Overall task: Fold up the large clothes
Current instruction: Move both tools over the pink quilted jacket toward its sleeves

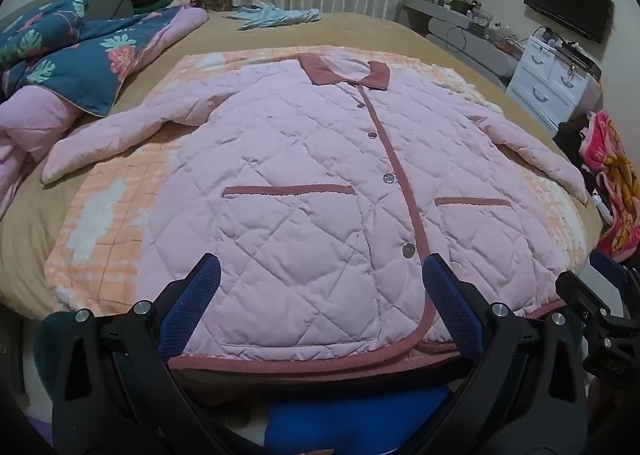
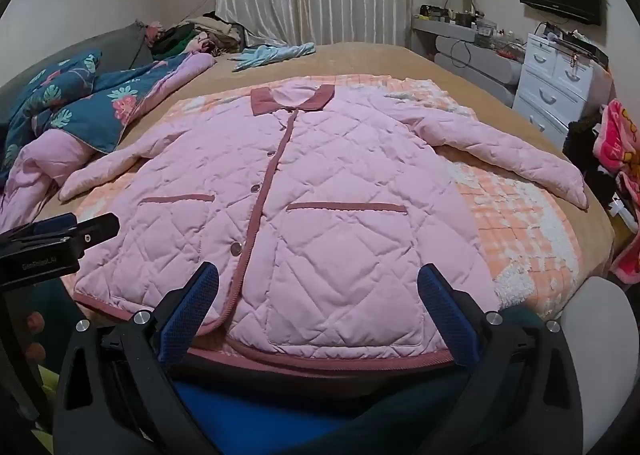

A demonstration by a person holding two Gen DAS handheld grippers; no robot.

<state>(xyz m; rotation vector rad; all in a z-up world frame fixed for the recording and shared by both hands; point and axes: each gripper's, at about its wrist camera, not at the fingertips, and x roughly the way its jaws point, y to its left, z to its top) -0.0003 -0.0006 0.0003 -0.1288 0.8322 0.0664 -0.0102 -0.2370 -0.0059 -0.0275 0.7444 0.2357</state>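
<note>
- Left sleeve (image 1: 108, 139): soft, puffy, probably light; pinch near the cuff.
- Left gripper (image 1: 320, 287): jaws apart, empty, over the hem.
- Quilted jacket (image 2: 320, 191): flat, buttoned, on the checked blanket (image 2: 520, 223).
- Right gripper (image 2: 318, 287): wide apart, holding nothing.

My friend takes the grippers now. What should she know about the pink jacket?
Left gripper: open, holding nothing, near the hem.
Right gripper: open, holding nothing, near the hem.
Pink jacket: spread flat, front up, buttoned, on the orange checked blanket on the bed; both sleeves out to the sides.
Done: laid out.
Left: every fold, probably sleeves first.
</note>
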